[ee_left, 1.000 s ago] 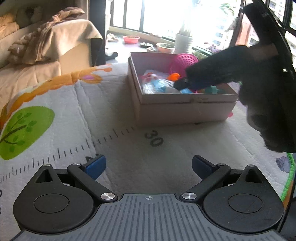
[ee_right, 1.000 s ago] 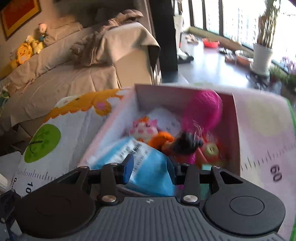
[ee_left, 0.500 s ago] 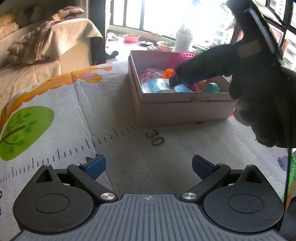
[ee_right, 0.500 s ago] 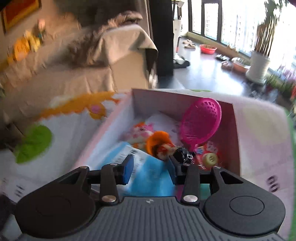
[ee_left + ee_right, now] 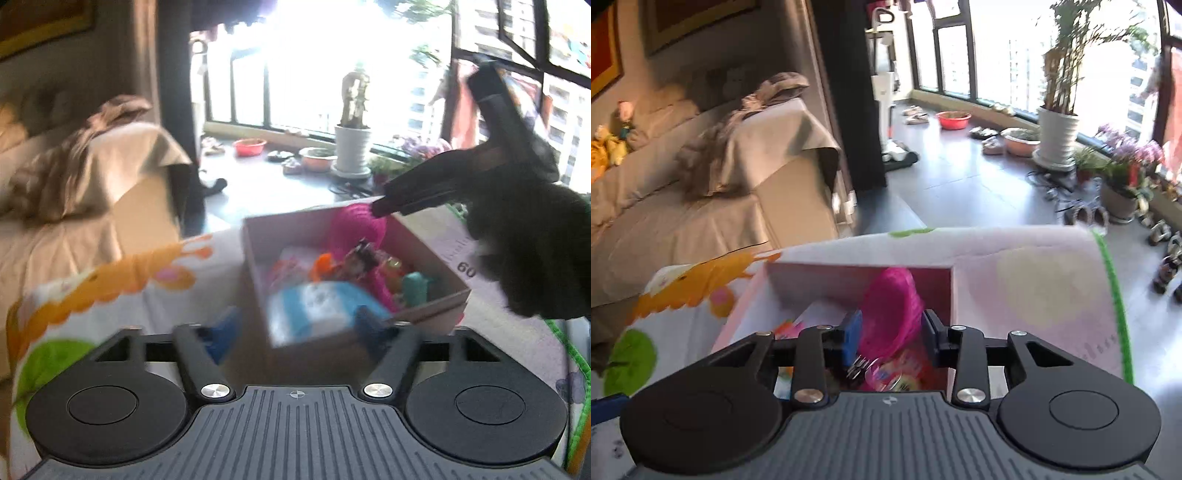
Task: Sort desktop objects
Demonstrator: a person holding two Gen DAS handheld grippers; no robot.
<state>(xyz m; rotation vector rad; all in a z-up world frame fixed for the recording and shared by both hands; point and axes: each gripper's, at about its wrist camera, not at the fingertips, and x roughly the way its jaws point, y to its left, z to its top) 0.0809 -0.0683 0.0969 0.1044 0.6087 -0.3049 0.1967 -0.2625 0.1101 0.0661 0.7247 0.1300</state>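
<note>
Judging from the full pink box (image 5: 354, 280) holding toys and blue packet (image 5: 314, 310), sorting looked nearly done; left gripper (image 5: 299, 328) and right gripper (image 5: 890, 332) both spread, holding nothing.

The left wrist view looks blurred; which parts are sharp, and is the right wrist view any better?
Left wrist view: box and mat smeared, windows blown out, left gripper body sharp. Right wrist view: room crisp, pink basket between the right gripper's fingers blurred.
</note>
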